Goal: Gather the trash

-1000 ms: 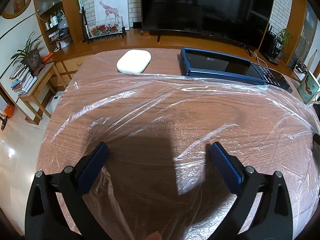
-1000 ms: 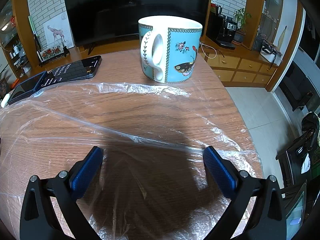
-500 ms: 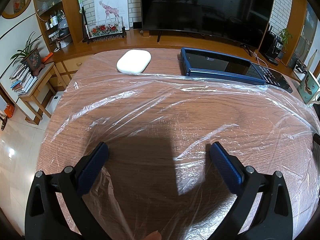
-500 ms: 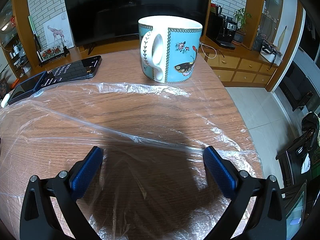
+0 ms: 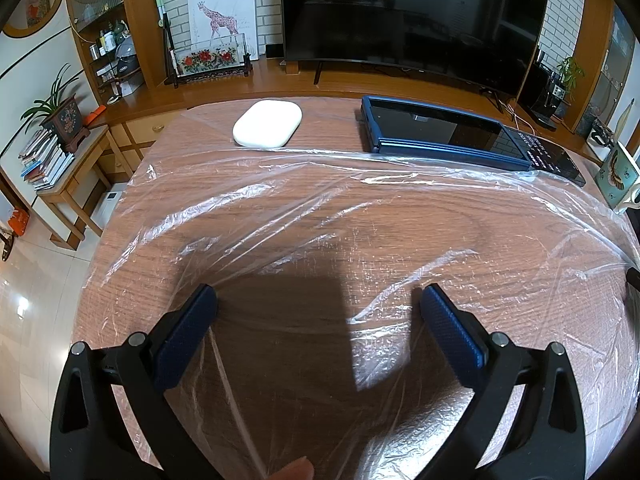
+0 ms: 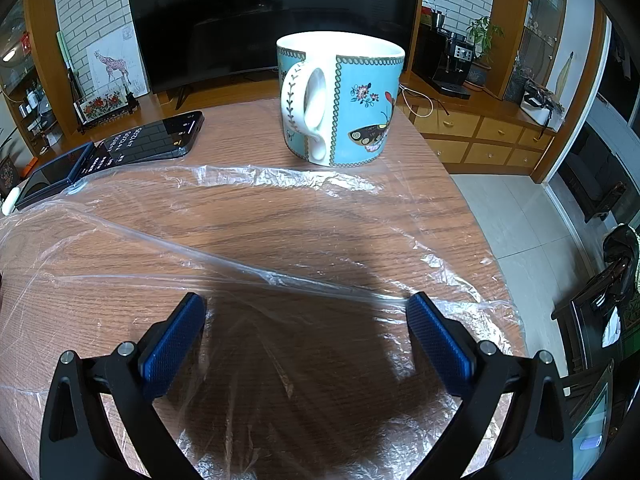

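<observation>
Both grippers spread wide, nothing pinched: left gripper (image 5: 318,320) and right gripper (image 6: 306,326) hover over the clear plastic sheet (image 5: 360,216) covering most of the table (image 6: 240,136). Mug (image 6: 340,100) sits near the far edge.

The left wrist camera is looking forward and down between its spread fingers (image 5: 188,332), sitting low over the wooden table (image 5: 360,216) and facing the television (image 5: 412,20). The right wrist camera is facing the same way from further right, close to the mug (image 6: 340,100). Both views are sharing the plastic sheet (image 5: 320,240), the phone (image 6: 152,136) and, seemingly, the mug at the left view's blurred edge.
</observation>
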